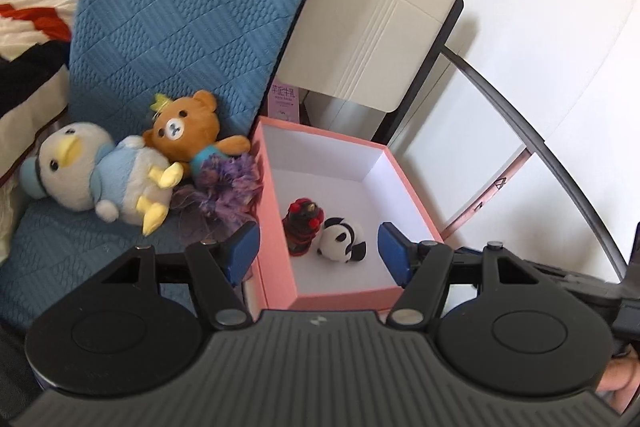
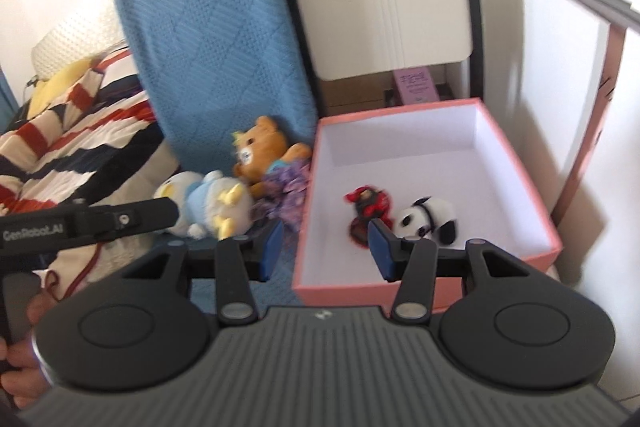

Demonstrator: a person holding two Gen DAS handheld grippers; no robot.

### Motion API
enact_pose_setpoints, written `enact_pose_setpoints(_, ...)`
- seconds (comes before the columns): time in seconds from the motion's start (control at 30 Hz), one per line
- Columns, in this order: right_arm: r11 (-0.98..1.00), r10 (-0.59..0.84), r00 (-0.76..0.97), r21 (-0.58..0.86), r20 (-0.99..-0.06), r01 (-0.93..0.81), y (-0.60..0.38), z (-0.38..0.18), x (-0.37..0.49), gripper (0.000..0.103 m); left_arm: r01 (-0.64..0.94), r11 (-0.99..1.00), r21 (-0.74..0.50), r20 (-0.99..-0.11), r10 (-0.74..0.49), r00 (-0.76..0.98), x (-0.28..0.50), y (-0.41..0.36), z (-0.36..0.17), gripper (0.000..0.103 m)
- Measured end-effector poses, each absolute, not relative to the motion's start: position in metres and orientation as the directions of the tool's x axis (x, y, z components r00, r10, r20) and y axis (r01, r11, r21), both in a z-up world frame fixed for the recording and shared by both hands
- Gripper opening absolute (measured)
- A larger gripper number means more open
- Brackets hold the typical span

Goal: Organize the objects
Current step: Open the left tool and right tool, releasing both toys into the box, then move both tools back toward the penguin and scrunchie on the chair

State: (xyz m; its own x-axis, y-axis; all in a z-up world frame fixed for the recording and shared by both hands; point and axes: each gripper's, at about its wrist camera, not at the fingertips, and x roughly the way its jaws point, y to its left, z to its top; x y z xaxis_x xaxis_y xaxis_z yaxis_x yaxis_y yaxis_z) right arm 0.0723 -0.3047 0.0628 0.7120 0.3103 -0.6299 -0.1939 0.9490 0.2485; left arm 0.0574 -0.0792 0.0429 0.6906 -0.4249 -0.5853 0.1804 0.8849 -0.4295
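Observation:
A pink box point(image 1: 404, 171) with a white inside stands on the blue seat; it also shows in the right wrist view point(image 2: 516, 163). Inside lie a red-and-black toy point(image 1: 302, 227) point(image 2: 366, 207) and a small panda plush point(image 1: 344, 239) point(image 2: 428, 219). Left of the box lie a brown bear plush point(image 1: 188, 131) point(image 2: 264, 151) with a purple skirt and a white-and-blue duck plush point(image 1: 96, 175) point(image 2: 204, 199). My left gripper point(image 1: 318, 253) is open and empty above the box's near side. My right gripper point(image 2: 326, 247) is open and empty over the box's near left corner.
A blue quilted cushion point(image 1: 192, 7) point(image 2: 216, 55) leans behind the plush toys. A striped blanket point(image 2: 68, 147) lies at the left. A beige chair back point(image 1: 376, 27) stands behind the box, with a purple carton point(image 2: 416, 85). White wall is at the right.

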Motion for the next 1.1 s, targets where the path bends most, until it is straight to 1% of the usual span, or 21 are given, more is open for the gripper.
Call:
enact_pose_setpoints(0.17,0.943,0.326,0.693,0.274,-0.643,-0.189,-0.287,0.046,0.053,0.050,0.131,0.901,-0.415,-0.587,-0.374,0.718,0.042,-0.062,0.033,0.070)
enact_pose_setpoints(0.53,0.947,0.320,0.674,0.256,-0.666,-0.196,-0.252,0.017,0.038,0.050,0.090,0.916,-0.391,-0.627,-0.336,0.702,0.026,-0.036,0.009,0.071)
enact_pose_setpoints(0.6,0.949,0.312,0.679,0.249,-0.664,-0.193,-0.248,0.016,0.038,0.051,0.079,0.914,-0.399,-0.628,-0.335,0.703,0.026,-0.031,0.008,0.073)
enact_pose_setpoints(0.7,0.952,0.303,0.684,0.242,-0.664,-0.187,-0.245,0.015,0.039,0.051,0.052,0.911,-0.409,-0.615,-0.317,0.722,0.025,-0.023,0.008,0.081)
enact_pose_setpoints(0.87,0.957,0.288,0.686,0.221,-0.668,-0.187,-0.240,0.015,0.043,0.051,0.052,0.923,-0.381,-0.611,-0.294,0.735,0.028,-0.016,0.011,0.088)
enact_pose_setpoints(0.9,0.959,0.283,0.686,0.213,-0.670,-0.188,-0.238,0.015,0.044,0.056,0.054,0.925,-0.375,-0.610,-0.290,0.738,0.028,-0.017,0.012,0.089)
enact_pose_setpoints(0.93,0.959,0.282,0.685,0.211,-0.672,-0.187,-0.237,0.014,0.045,0.071,0.055,0.928,-0.369,-0.608,-0.286,0.740,0.028,-0.016,0.011,0.091)
enact_pose_setpoints(0.97,0.959,0.282,0.683,0.214,-0.673,-0.185,-0.237,0.013,0.047,0.080,0.055,0.931,-0.361,-0.606,-0.279,0.745,0.028,-0.016,0.011,0.091)
enact_pose_setpoints(1.0,0.958,0.286,0.681,0.220,-0.674,-0.184,-0.236,0.012,0.049,0.091,0.051,0.935,-0.351,-0.604,-0.268,0.750,0.028,-0.015,0.010,0.091)
enact_pose_setpoints(1.1,0.955,0.296,0.662,0.230,-0.689,-0.188,-0.232,0.008,0.056,0.091,0.038,0.936,-0.349,-0.612,-0.258,0.748,0.030,-0.010,0.005,0.091)
